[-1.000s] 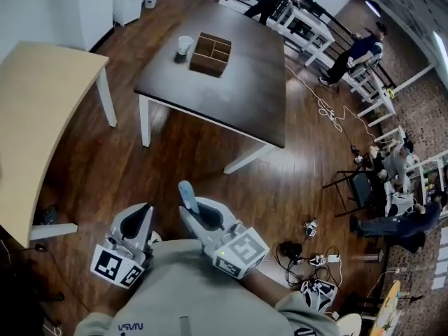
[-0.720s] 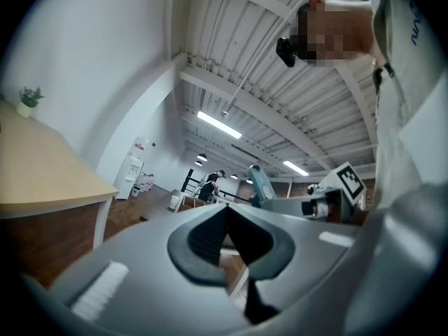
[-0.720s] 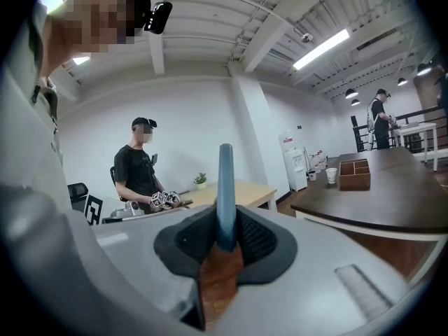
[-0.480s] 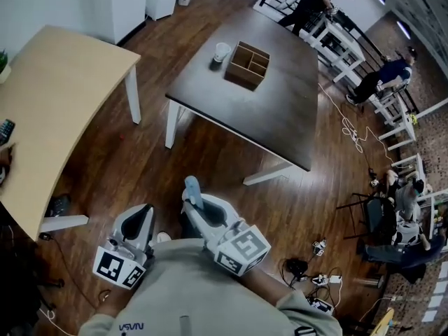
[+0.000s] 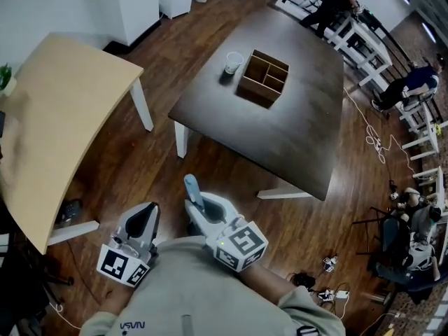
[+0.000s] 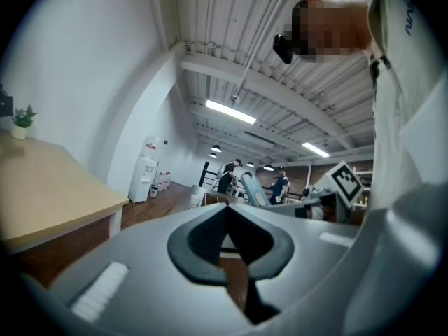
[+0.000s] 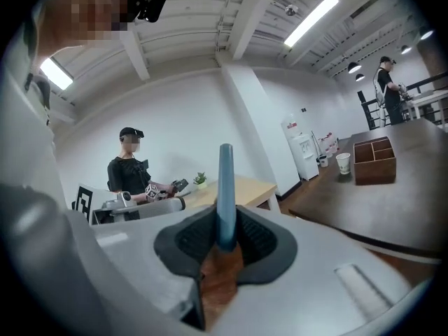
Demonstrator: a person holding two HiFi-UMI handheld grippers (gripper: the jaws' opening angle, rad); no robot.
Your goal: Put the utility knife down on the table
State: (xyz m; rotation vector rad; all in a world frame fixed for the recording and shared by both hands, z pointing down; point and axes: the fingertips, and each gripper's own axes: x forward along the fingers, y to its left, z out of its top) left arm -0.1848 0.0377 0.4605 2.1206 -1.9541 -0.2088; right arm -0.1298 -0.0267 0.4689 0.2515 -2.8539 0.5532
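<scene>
A blue utility knife [image 5: 192, 189] stands upright between the jaws of my right gripper [image 5: 199, 210], which is shut on its lower end. In the right gripper view the knife [image 7: 225, 187] rises from the dark pads [image 7: 255, 242] of my right gripper [image 7: 225, 242]. My left gripper [image 5: 146, 214] hangs beside it at the left, shut and holding nothing. Its jaws meet at the tip in the left gripper view [image 6: 225, 215]. Both grippers are close to my body, over the wooden floor, well short of the dark table [image 5: 301, 142].
On the dark table stand a wooden divided box [image 5: 264, 80] and a paper cup [image 5: 233, 62]. A light wooden table [image 5: 56, 117] is at the left. People work at white benches [image 5: 364, 30] at the far right. Cables [image 5: 329, 285] lie on the floor.
The dark table has slid right and grown nearer in the head view as I walk toward it. Both grippers keep their pose, and the knife stays held.
</scene>
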